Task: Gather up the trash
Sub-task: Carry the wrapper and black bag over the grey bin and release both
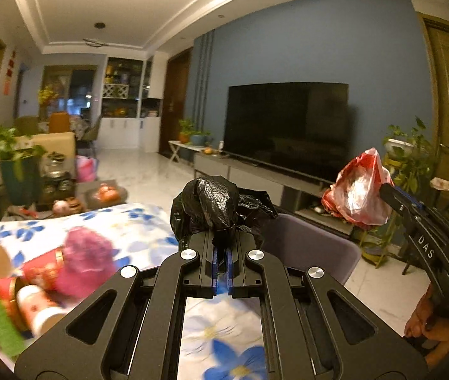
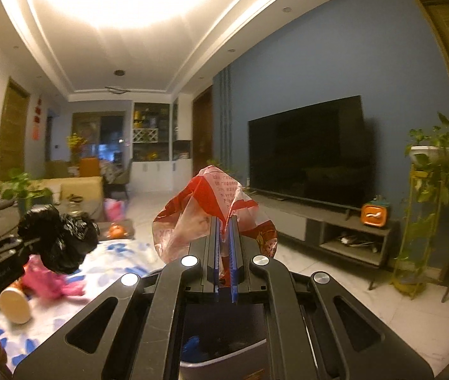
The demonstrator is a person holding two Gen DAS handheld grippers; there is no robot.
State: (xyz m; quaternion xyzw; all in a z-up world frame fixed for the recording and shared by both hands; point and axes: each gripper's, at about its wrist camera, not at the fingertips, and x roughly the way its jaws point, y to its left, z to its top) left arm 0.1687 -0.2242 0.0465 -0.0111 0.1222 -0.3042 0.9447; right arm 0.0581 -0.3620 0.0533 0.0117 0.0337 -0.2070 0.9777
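Grippers raised above the floral-cloth table [image 1: 135,221]: your left gripper [image 1: 222,247] has its jaws pinched closed on a crumpled black bag [image 1: 215,204]; your right gripper [image 2: 223,240] clamps a red-and-white plastic bag [image 2: 211,199], both held aloft.

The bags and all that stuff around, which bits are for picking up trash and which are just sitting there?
For the job:
black bag in the left gripper
red and white bag in the right gripper
bin

Just sitting there:
TV
potted plants
flowered cloth
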